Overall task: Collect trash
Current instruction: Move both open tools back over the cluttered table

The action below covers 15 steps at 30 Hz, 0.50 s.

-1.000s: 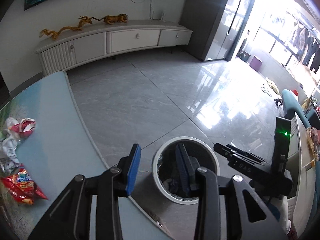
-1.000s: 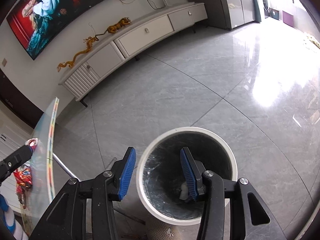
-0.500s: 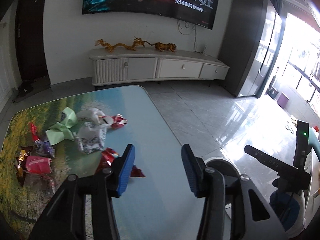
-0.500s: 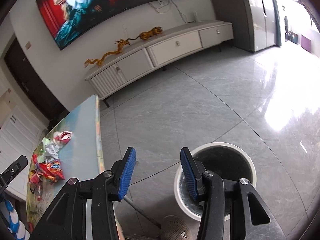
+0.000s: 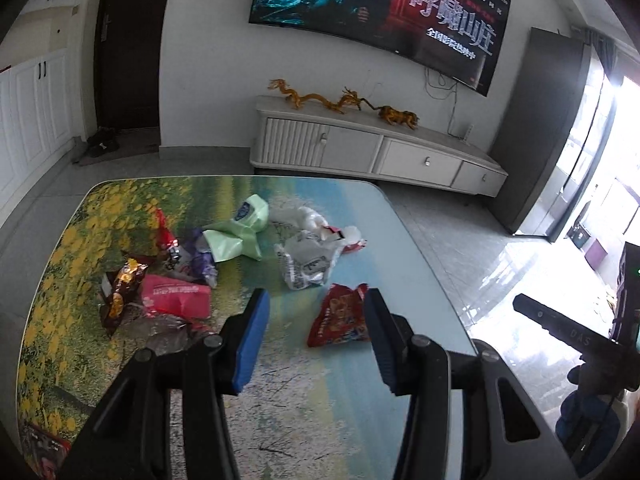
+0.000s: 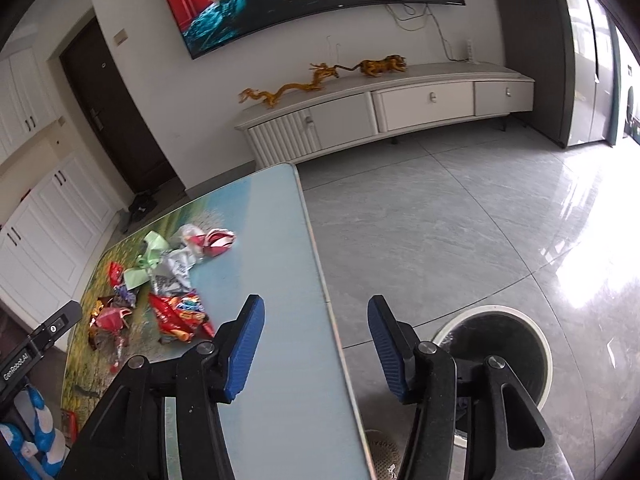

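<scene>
Both tools were empty, jaws spread wide: the left gripper (image 5: 316, 320) hung above the landscape-printed table (image 5: 280, 420), with the crumpled red foil snack wrapper (image 5: 340, 322) lying just ahead between its fingertips. The right gripper (image 6: 316, 336) hovered over the table's edge, the white-rimmed round bin (image 6: 500, 340) on the floor just to its right. The reach for another piece seemed in hand (several wrappers remained); next, the left needed to descend and pinch the red wrapper.

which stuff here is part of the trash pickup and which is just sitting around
Job:
- red crinkled snack bag
- white crumpled plastic wrapper
- pale green plastic bag
- pink flat packet
- round white-rimmed trash bin

Just there:
- golden dragon figurine
- white low TV cabinet
</scene>
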{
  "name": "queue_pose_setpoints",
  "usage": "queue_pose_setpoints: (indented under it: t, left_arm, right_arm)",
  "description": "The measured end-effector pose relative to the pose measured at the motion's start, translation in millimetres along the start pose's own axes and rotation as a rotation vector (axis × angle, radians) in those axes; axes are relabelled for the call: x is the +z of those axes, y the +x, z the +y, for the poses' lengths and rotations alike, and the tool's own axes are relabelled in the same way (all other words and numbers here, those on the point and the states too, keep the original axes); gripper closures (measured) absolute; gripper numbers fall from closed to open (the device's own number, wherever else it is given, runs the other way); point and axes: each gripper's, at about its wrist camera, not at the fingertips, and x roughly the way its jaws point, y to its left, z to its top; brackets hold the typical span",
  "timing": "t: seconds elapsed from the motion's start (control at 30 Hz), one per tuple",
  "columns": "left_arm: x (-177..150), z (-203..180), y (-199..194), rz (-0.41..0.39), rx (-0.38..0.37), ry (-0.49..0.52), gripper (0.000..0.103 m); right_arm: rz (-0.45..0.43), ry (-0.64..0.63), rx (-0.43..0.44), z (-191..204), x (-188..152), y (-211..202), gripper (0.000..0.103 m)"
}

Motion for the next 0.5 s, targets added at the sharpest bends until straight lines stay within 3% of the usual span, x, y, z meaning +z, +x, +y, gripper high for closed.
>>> queue_pose_setpoints:
  t: [0.5]
  left_arm:
    - [-18.1,50.1,14.7,0.061,0.086,-0.111,0.056]
  right_arm:
    - [0.071,-0.145,0.079,67.8,-12.4,23.4,0.045]
